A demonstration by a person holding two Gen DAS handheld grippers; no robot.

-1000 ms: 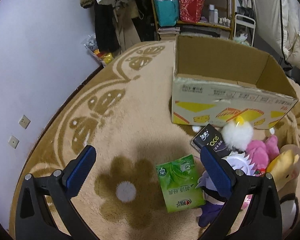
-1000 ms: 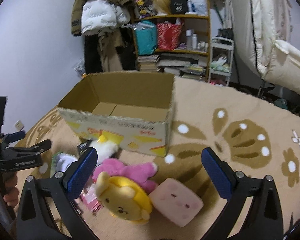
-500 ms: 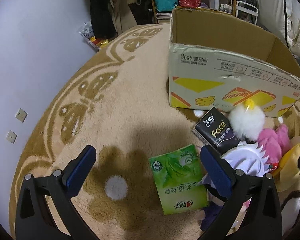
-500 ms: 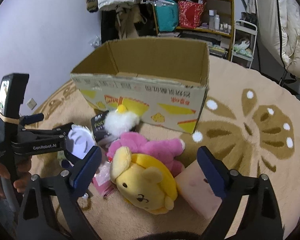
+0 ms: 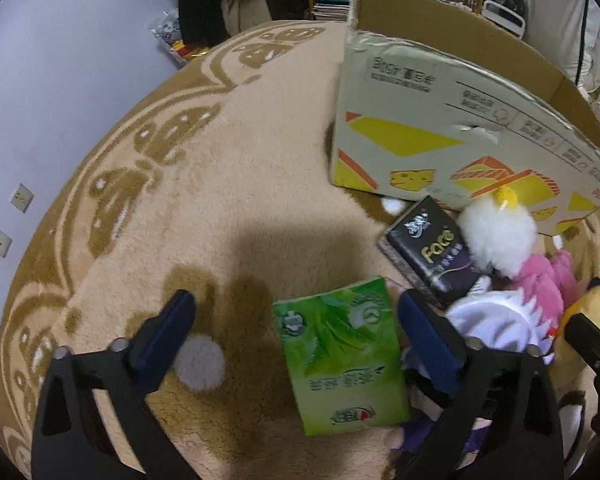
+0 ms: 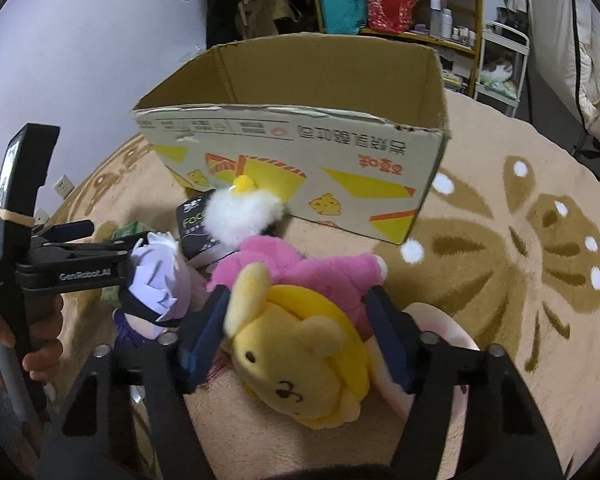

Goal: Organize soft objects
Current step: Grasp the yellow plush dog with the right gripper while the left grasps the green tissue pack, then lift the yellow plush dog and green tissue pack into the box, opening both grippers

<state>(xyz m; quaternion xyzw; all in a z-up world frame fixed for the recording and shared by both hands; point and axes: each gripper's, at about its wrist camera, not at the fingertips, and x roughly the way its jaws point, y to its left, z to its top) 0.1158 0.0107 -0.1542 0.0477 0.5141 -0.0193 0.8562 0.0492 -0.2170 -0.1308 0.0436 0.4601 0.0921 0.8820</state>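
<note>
On the fluffy beige rug point(image 5: 260, 184) with its brown butterfly pattern, we hold our right gripper point(image 6: 300, 336) astride the yellow bear plush point(image 6: 304, 364); its jaws have just been closing and now flank the bear's head, though we cannot tell whether the pads press it. Crowding the bear are a pink plush point(image 6: 300, 268), a white pompom toy point(image 6: 240, 212), a white-haired doll point(image 6: 160, 280) and a pale pink cushion point(image 6: 440, 344). Our left gripper point(image 5: 296, 328), jaws just narrowing but apart, straddles the glossy green tissue pack point(image 5: 340, 356). A black tissue pack point(image 5: 432, 256) lies beyond, near the open cardboard box point(image 6: 300, 148).
</note>
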